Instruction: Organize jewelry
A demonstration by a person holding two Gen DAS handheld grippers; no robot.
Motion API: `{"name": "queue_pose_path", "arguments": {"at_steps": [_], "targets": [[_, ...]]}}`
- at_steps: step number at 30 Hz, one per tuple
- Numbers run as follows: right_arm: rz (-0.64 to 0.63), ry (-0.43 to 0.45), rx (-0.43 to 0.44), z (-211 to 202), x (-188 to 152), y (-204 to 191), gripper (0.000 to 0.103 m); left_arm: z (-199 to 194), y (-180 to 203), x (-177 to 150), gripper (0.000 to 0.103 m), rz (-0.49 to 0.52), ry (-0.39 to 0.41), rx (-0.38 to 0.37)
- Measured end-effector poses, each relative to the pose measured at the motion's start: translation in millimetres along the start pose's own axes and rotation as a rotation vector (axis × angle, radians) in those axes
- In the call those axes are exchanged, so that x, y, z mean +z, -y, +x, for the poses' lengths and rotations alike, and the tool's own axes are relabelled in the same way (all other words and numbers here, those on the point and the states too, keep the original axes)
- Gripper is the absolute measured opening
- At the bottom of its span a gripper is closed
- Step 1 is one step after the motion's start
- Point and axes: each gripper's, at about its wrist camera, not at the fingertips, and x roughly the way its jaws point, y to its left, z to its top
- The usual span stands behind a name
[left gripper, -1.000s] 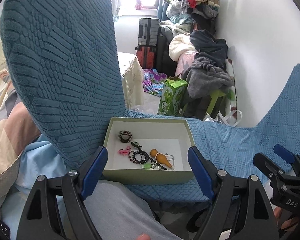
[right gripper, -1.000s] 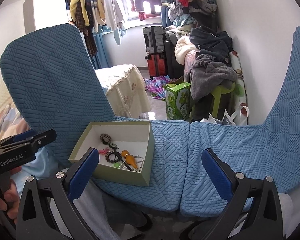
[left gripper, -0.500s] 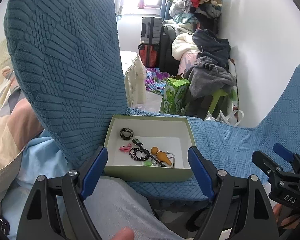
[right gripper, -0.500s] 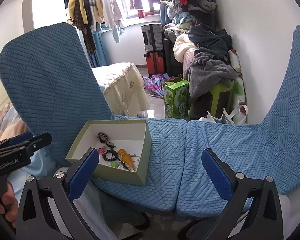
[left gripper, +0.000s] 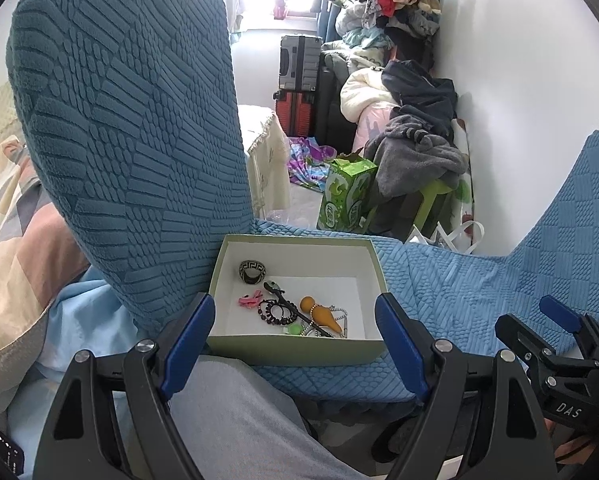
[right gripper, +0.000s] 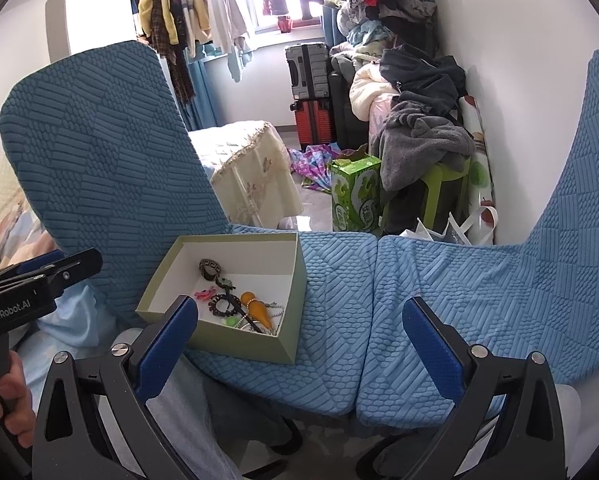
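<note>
A pale green open box [left gripper: 295,350] [right gripper: 243,350] sits on a blue chair seat [left gripper: 459,292] [right gripper: 331,308]. Inside lie a black patterned ring [left gripper: 252,271] [right gripper: 209,269], a pink clip [left gripper: 249,300], a black beaded bracelet [left gripper: 275,312] [right gripper: 222,306], an orange pendant [left gripper: 322,313] [right gripper: 255,307] and a silver chain [left gripper: 341,316]. My left gripper [left gripper: 297,338] is open and empty, just in front of the box. My right gripper [right gripper: 299,336] is open and empty, in front of the seats, right of the box.
A tall blue chair back [left gripper: 131,140] rises left of the box. A second blue seat [right gripper: 479,300] lies to the right. Beyond are a green carton [left gripper: 345,196], a clothes pile [left gripper: 415,148], suitcases [left gripper: 299,80] and a white wall [left gripper: 539,80].
Both grippers have drifted slightly; the box sits a little lower and nearer in the views. Both stay open and empty.
</note>
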Motion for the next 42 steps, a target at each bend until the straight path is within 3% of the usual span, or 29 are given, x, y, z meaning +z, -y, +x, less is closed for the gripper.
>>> {"name": "queue_pose_path", "arguments": {"at_steps": [42], "targets": [[-0.026,0.003,-0.038,2,-11,1,0.103,9,2,-11,0.083,0.013,-0.022,0.018]]}}
